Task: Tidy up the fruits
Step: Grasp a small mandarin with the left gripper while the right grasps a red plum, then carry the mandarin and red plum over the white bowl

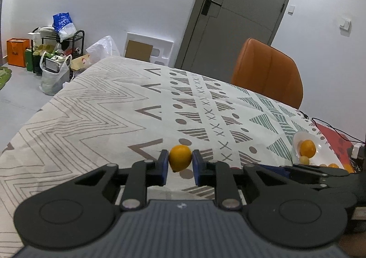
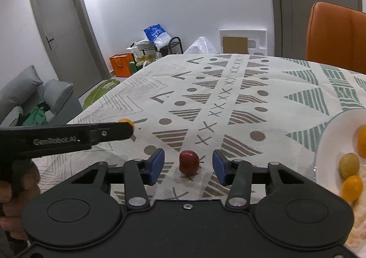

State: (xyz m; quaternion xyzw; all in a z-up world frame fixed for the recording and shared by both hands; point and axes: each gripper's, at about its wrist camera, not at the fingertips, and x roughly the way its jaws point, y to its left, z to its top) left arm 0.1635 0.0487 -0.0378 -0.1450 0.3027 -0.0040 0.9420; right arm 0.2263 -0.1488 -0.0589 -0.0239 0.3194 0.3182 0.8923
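A patterned tablecloth (image 1: pixel 103 107) covers the table, with a shoe rack (image 1: pixel 57 45) and bags against the white wall at far left, a grey door (image 1: pixel 240 17) behind, and an orange chair (image 1: pixel 267 70) at the far edge. The left gripper (image 1: pixel 180 166) is clenched on a small orange fruit (image 1: pixel 180 157), held just above the cloth. Right of it, the right gripper (image 2: pixel 188 166) stands released around a red fruit (image 2: pixel 189 161) resting on the cloth, pads apart from it on both sides. At far right a white plate (image 2: pixel 329 143) holds orange and yellow-green fruits. The cloth beyond both grippers lies bare to the far edge.
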